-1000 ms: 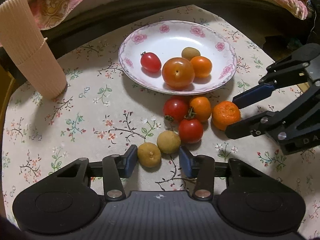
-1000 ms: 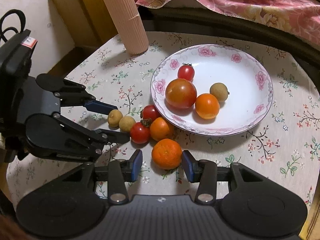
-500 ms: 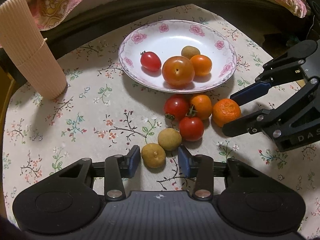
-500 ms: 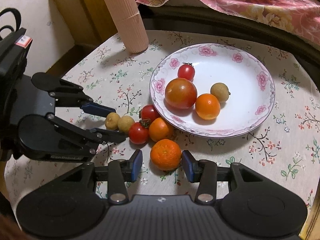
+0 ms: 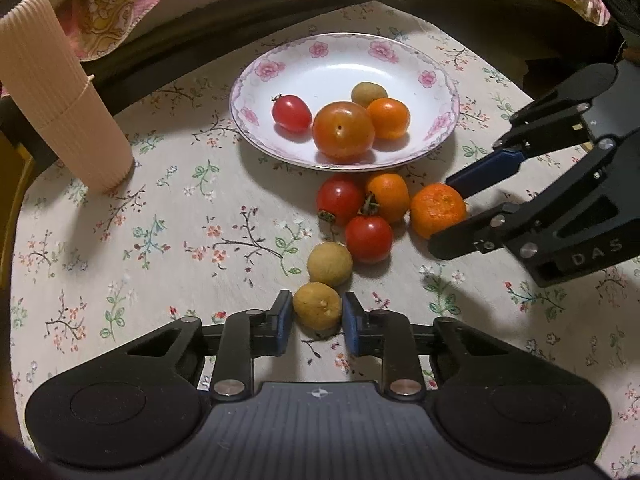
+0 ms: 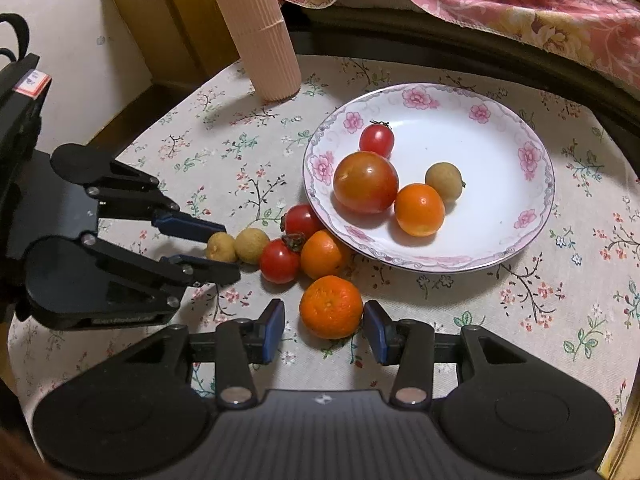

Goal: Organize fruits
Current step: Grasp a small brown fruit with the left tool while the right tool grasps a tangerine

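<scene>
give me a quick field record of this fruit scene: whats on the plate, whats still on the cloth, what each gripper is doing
surface: floral tablecloth
plate: holds four fruits: small red tomato, large tomato, orange fruit, longan
loose on cloth: six fruits in a cluster beside the plate
left gripper: jaws have just closed on the nearest longan
right gripper: straddles the mandarin; one pad touches it, a gap shows at the other
other: ribbed pink tube upright, apart from the plate
</scene>
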`<state>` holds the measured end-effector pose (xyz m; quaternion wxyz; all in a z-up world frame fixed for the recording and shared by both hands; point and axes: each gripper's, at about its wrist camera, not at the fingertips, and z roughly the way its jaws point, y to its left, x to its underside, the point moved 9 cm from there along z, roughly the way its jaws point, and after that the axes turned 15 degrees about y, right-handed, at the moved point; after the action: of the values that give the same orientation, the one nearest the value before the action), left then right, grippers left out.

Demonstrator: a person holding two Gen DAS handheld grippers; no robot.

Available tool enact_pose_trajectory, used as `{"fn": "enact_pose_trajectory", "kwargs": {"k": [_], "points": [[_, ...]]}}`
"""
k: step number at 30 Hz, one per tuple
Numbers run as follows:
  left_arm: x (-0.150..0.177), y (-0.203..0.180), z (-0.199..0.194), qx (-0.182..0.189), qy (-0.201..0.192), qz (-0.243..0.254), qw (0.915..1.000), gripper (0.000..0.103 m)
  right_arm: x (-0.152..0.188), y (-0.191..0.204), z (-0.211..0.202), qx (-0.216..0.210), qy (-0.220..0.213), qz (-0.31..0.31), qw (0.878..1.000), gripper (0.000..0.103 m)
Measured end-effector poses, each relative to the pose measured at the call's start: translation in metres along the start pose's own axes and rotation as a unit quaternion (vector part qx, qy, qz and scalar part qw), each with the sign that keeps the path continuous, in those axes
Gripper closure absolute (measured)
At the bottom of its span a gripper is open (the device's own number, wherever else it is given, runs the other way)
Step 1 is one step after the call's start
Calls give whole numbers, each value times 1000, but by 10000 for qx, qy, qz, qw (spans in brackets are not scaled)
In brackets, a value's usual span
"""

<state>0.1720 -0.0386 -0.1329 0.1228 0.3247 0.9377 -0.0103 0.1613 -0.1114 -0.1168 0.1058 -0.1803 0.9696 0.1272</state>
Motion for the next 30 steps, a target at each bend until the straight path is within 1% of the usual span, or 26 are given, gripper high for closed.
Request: {"fn": "enact_pose_trajectory", "kwargs": {"k": [9,11,13,15,21,25,30], "points": [[8,-5,-3,116,63,-61,9999,69,0,2,-2,-28,39,-55,10000,58],[8,-5,-3,99,68,-52,9999,67,1,3,-3,-71,30,-57,10000,58],[8,-5,-2,108,64,-43,9999,66,1,5,-4,-94,13,-83,9999,56],[7,-5,-2,121,55,-36,9999,66,1,7,-2,-105,32,-115,9999,50],[8,-5,-2,143,33,-16,9999,65,-1,6,2,14,15,-150,9999,49],[8,-3,-1,90,23,-37,10000,56,-2,6,7,34,74,-133,9999,49],[8,-3,-1,41,6,-34,10000,55,-3,5,8,81,32,-149,9999,49]]}}
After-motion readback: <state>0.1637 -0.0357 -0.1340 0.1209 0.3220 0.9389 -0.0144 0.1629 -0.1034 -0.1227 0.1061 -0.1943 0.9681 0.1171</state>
